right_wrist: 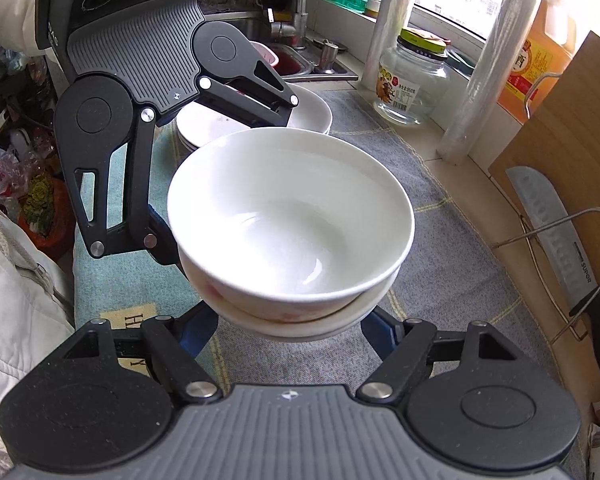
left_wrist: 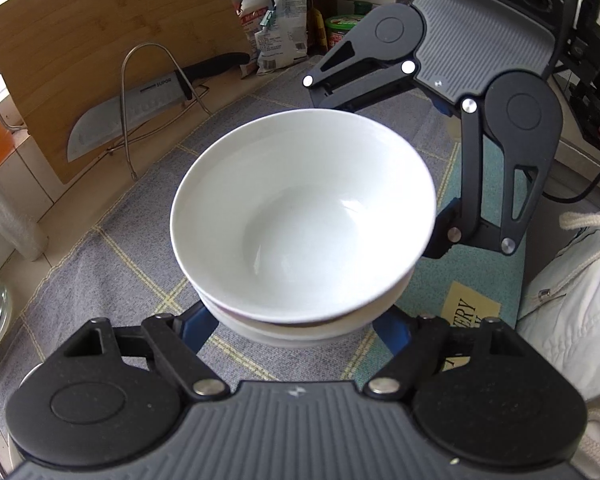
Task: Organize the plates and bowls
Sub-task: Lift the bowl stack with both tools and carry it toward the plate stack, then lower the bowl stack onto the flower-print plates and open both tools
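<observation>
A grey mat covers the counter. Above it, two nested white bowls sit clamped between the left hand-held gripper and right hand-held gripper, apparently lifted clear; pads hidden beneath. Plates stack behind.

White on white here: the top bowl is plain glossy white, nested in a second white bowl, and from the right wrist view there's a faint reddish-pink blush low on the upper bowl's outer wall. Behind, a stack of white plates. The cloth under it all is grey-blue with thin pale-yellow check lines, turning teal at one side with a cream label patch lettered in black. Both claws are black with grey ribbed bodies and blue fingers. Light bamboo-brown cutting board, silver-grey knife with black handle, orange oil jug.
</observation>
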Available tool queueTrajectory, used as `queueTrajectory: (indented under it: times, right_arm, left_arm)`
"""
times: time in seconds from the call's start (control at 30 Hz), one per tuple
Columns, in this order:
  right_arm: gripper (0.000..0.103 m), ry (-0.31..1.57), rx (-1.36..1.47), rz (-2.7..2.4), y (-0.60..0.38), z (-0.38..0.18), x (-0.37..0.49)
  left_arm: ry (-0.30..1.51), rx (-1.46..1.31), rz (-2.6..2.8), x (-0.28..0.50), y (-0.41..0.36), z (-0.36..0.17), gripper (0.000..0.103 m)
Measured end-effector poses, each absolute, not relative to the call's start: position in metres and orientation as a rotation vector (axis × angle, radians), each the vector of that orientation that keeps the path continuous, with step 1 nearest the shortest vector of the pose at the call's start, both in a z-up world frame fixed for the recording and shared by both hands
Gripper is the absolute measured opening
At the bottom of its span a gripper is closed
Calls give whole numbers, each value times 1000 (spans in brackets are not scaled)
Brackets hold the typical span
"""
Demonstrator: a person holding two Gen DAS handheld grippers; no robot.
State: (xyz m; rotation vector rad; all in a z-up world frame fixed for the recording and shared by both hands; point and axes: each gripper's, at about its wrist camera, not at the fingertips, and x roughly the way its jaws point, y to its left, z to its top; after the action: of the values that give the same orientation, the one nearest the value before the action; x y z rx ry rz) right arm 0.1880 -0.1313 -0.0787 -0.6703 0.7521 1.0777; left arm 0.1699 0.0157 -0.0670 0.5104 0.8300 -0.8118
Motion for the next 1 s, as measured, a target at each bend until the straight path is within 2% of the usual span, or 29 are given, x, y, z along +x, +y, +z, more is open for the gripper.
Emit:
queueTrajectory:
  times: [1.0]
  right_arm:
    - [82,643,-783,1195,11,-64,192]
  left_arm:
    - [805,461,-633,143,144,-50,83]
